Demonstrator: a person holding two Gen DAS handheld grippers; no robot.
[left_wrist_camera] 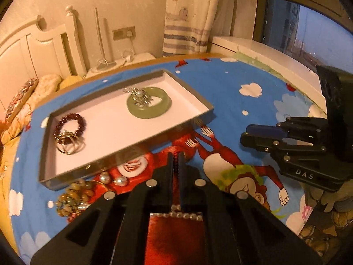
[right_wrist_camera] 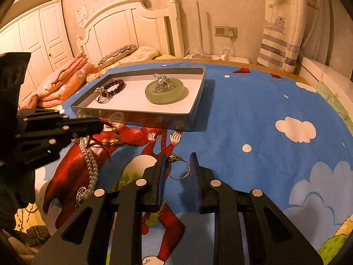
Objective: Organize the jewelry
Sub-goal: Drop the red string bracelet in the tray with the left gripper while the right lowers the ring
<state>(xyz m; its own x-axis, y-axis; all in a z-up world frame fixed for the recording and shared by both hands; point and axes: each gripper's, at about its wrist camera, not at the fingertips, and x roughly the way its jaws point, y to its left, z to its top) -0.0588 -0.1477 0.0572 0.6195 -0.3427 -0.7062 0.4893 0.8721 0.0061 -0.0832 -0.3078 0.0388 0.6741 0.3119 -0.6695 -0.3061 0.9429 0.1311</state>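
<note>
Left gripper [left_wrist_camera: 175,161] pinches a dark bead strand [left_wrist_camera: 175,165] between its tips for transfer to the tray [left_wrist_camera: 194,122] ahead; right gripper [right_wrist_camera: 178,165] clasps a gold ring [right_wrist_camera: 179,168] between part-spread fingers.

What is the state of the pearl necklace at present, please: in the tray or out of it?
Out. The pearl necklace lies on the blue bedspread in front of the tray, beside the left tool.

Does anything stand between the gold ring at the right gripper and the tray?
Nothing visible does. Only open bedspread lies between the gold ring and the tray, whose near wall it must clear. The left gripper and pearl necklace sit aside.
</note>
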